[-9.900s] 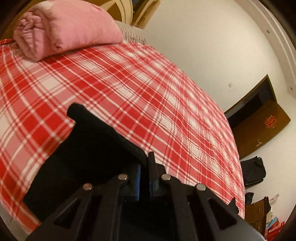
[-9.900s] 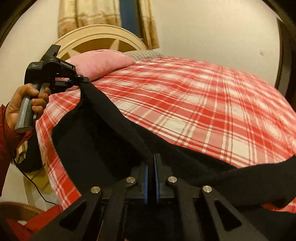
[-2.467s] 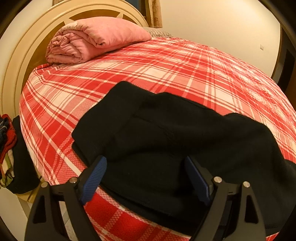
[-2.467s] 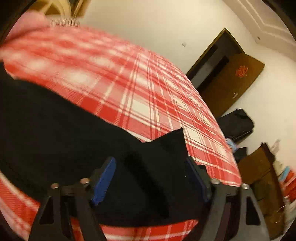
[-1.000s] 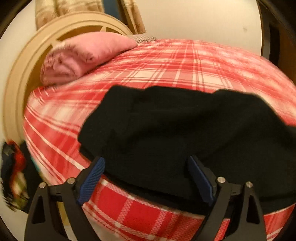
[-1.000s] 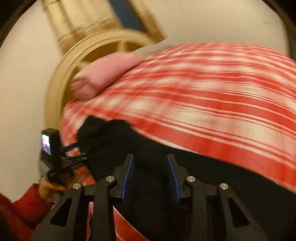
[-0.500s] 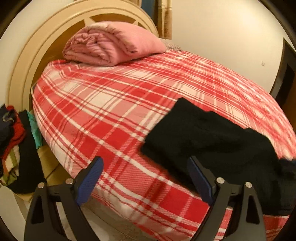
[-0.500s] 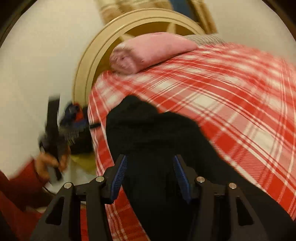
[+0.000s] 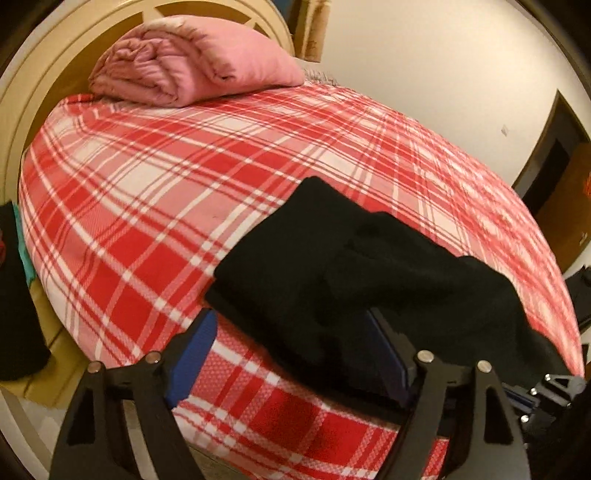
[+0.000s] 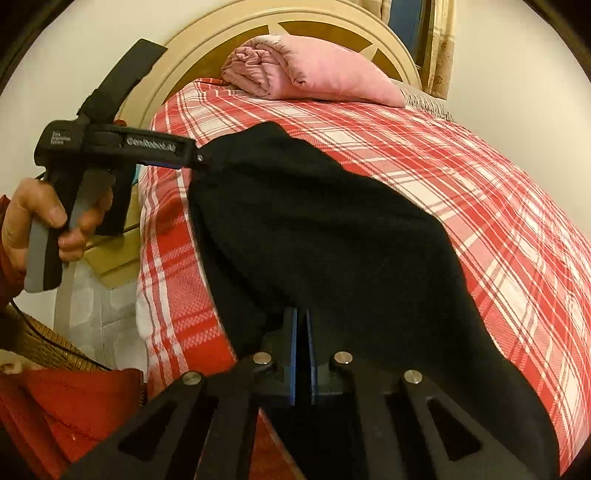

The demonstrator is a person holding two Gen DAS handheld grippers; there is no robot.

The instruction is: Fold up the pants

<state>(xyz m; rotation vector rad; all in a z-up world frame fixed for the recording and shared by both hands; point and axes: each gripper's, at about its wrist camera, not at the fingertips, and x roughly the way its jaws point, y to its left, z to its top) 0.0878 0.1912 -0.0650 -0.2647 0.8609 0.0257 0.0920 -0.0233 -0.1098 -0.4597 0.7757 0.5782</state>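
Observation:
The black pants (image 9: 369,273) lie folded on the near edge of the red plaid bed (image 9: 184,192). My left gripper (image 9: 295,343) is open, its blue pads astride the pants' near left corner. In the right wrist view the pants (image 10: 332,229) spread across the bed's corner. My right gripper (image 10: 303,332) is shut on the pants' near edge. The left gripper also shows in the right wrist view (image 10: 199,158), at the pants' far corner, held by a hand.
A folded pink blanket (image 9: 192,59) lies at the cream headboard (image 10: 295,22). Dark clothes (image 9: 14,295) hang beside the bed at left. A dark door (image 9: 554,177) stands at far right. A wicker basket (image 10: 40,339) sits by the bed.
My right gripper has closed on the pants' near edge. My left gripper has moved in from the left to the pants' corner and stays open.

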